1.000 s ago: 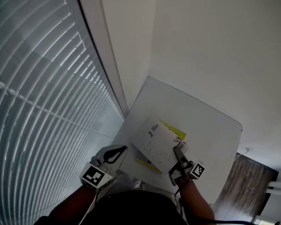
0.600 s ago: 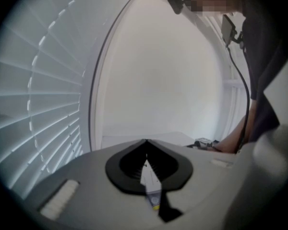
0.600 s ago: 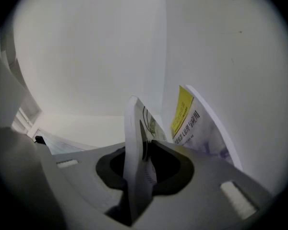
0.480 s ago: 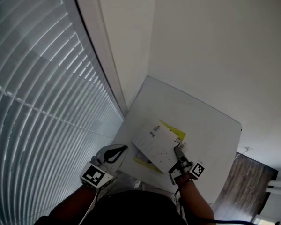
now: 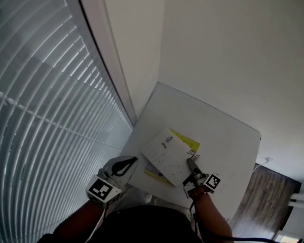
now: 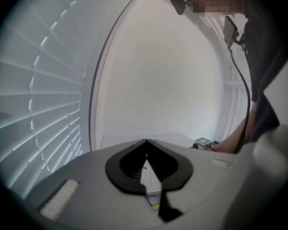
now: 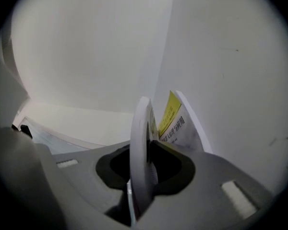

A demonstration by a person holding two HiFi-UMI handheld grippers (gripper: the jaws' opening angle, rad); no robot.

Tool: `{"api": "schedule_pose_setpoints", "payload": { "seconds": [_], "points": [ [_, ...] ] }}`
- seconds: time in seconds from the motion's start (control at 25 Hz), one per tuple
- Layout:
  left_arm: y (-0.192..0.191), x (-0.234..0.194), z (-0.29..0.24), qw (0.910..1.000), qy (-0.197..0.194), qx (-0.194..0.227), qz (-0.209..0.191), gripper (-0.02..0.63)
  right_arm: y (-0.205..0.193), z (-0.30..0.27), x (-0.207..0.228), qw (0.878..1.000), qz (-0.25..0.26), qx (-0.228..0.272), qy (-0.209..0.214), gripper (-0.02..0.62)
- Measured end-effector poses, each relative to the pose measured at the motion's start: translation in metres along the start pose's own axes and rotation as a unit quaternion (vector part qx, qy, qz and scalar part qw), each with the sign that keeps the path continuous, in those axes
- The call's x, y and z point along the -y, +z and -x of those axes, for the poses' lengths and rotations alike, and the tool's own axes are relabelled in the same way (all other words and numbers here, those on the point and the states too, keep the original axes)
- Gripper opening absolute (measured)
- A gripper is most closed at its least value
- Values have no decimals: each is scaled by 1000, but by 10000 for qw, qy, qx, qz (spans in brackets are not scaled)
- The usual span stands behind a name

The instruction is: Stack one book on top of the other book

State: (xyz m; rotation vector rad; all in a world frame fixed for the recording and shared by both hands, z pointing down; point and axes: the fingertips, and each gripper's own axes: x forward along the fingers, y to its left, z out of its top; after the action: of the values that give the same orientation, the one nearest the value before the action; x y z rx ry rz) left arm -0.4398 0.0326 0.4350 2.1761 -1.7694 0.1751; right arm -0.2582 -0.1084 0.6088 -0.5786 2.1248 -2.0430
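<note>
Right hand-held gripper [image 5: 192, 163] on white book [image 5: 167, 156]

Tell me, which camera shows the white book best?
The head view: the white book shows whole, lying over a yellow book. The right gripper view shows only its edge, clamped in the right gripper. The left gripper view misses it.

Daylight glows through slatted blinds [image 5: 40, 110] at left; a plain white wall [image 5: 233, 44] backs the white table [image 5: 218, 130], with wood-grain floor [image 5: 261, 196] beside it.
</note>
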Motion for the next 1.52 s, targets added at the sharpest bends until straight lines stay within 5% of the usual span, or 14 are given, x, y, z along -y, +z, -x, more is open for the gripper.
{"api": "schedule_pose_setpoints", "payload": {
  "seconds": [0.2,0.44,1.28,1.4,1.52],
  "points": [
    [0,2,1,9999,-31,-63,-132,6,-7,3,1,9987,245,-246,-380,84],
    [-2,4,-2,9999,-74,-43,-95,6,-7,3,18,9968,322,-222,-701,190],
    [-12,9,-4,9997,-188,104,68,6,-17,13,33,9820,678,-801,-1571,413],
    [-12,14,-5,9997,-224,106,58,6,-19,23,41,9760,695,-924,-1845,490],
    [-12,21,-8,9996,-279,101,34,6,-16,37,38,9767,722,-885,-1820,492]
  ]
}}
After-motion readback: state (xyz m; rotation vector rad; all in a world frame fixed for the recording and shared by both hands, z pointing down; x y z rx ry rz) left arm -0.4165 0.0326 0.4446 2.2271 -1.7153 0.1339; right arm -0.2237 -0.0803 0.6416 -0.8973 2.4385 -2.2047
